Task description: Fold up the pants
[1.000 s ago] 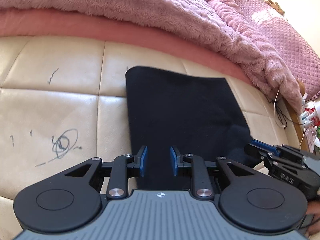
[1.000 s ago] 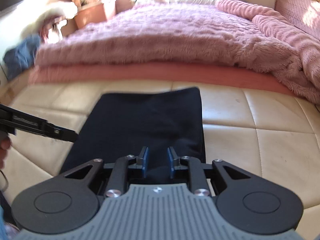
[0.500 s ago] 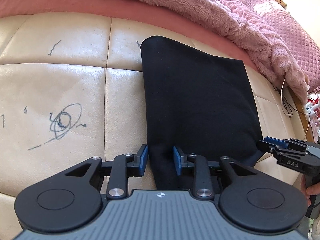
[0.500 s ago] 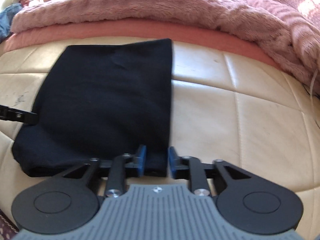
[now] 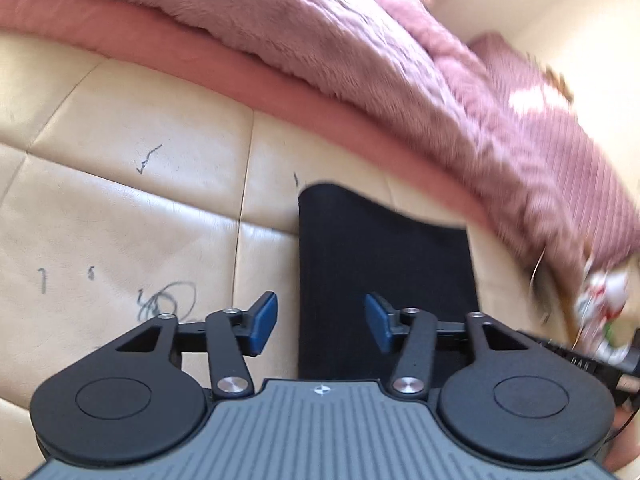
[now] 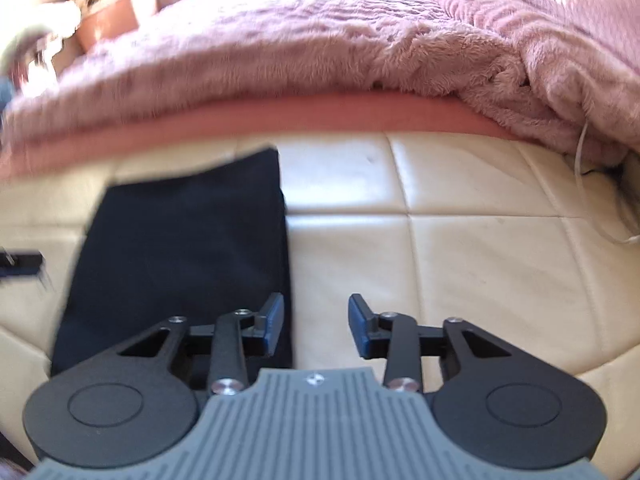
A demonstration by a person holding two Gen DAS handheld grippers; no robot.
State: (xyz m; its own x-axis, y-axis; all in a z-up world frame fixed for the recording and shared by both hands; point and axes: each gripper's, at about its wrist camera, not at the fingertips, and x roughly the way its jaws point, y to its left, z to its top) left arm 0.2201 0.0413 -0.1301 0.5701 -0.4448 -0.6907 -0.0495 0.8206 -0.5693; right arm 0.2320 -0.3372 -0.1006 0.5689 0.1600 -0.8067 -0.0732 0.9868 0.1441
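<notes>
The black pants (image 5: pixel 384 272) lie folded into a flat rectangle on the cream leather surface (image 5: pixel 120 220). My left gripper (image 5: pixel 320 320) hovers over their near left edge. Its jaws are opening; the edge of the cloth lies below the gap and the blue pads (image 5: pixel 264 320) do not press on it. In the right wrist view the pants (image 6: pixel 188 256) sit left of centre. My right gripper (image 6: pixel 316 324) is at their near right edge, jaws opening, with bare leather between the pads. Each gripper shows blurred at the other view's edge: right gripper (image 5: pixel 576 360), left gripper (image 6: pixel 20 262).
A fluffy pink blanket (image 6: pixel 320 52) over a pink sheet (image 6: pixel 280 116) borders the far side of the leather. Pen scribbles (image 5: pixel 168 300) mark the leather left of the pants. A white cable (image 6: pixel 580 152) hangs at the right, with clutter (image 5: pixel 600 312) beyond the edge.
Both grippers have opened and let go of the pants' near corners, then drawn back. The pants now lie flat and appear farther away. Both views are blurred with motion.
</notes>
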